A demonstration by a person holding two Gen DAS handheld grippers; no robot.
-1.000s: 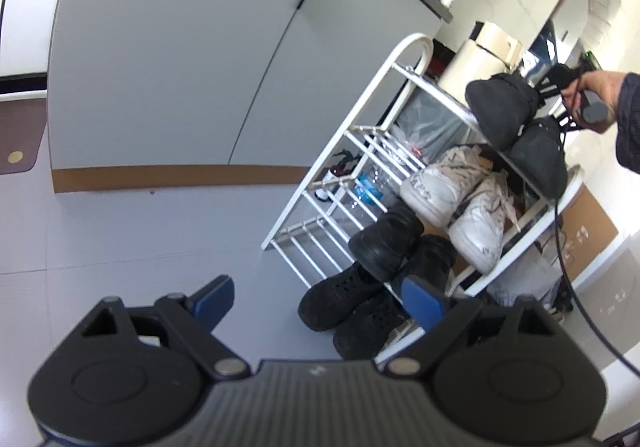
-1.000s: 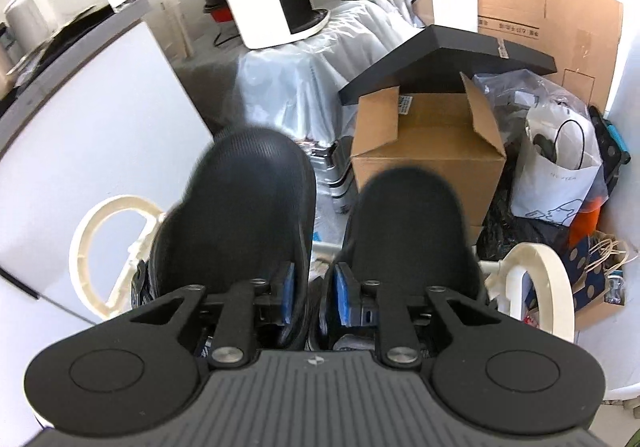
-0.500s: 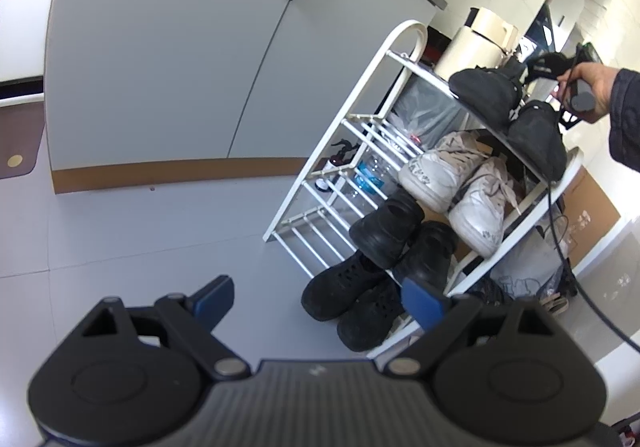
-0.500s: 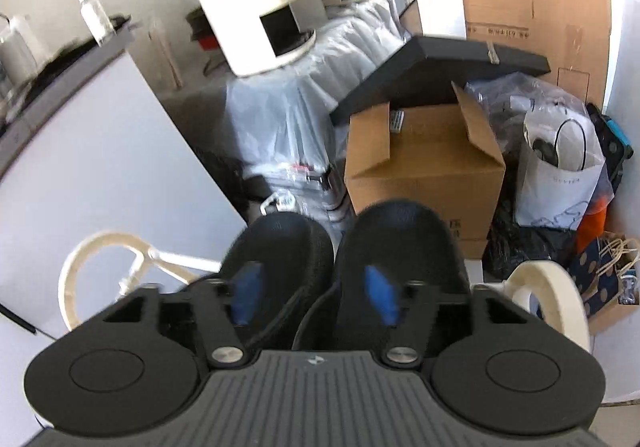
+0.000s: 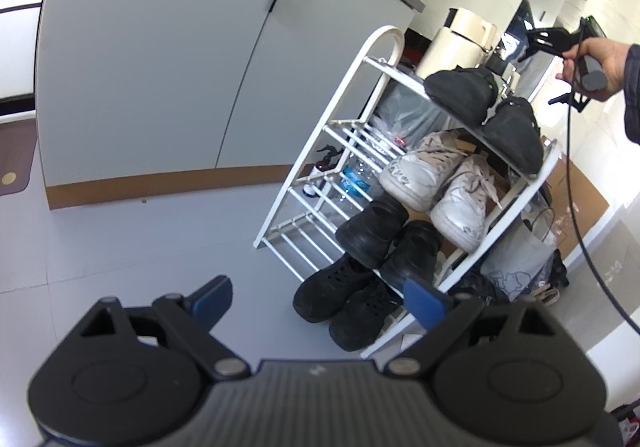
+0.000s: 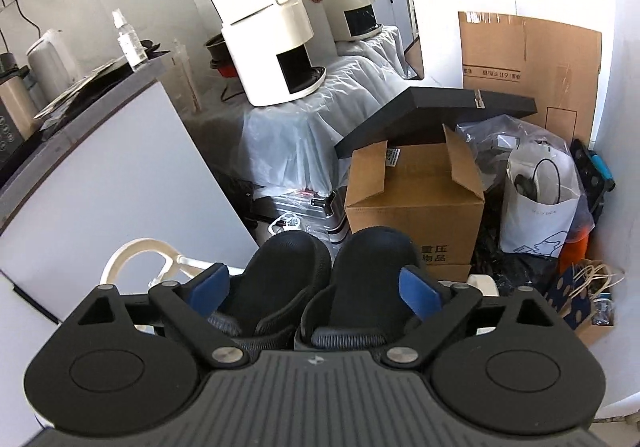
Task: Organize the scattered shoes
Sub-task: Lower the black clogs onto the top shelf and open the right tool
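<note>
A pair of black slippers (image 6: 332, 279) sits side by side on the top shelf of the white rack (image 5: 384, 47), the right gripper (image 6: 316, 289) above them, its jaws opening with the slippers between but unpressed. This placement looks finished; next comes backing clear. The left gripper (image 5: 316, 297) hangs idle, jaws wide and empty. Only its view shows the lower shelves: white sneakers (image 5: 436, 187), black shoes (image 5: 384, 243), and a black pair (image 5: 344, 299) at the rack's foot.

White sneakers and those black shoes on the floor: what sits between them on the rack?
A pair of black boots, on the shelf below the white sneakers, seen in the left view.
</note>
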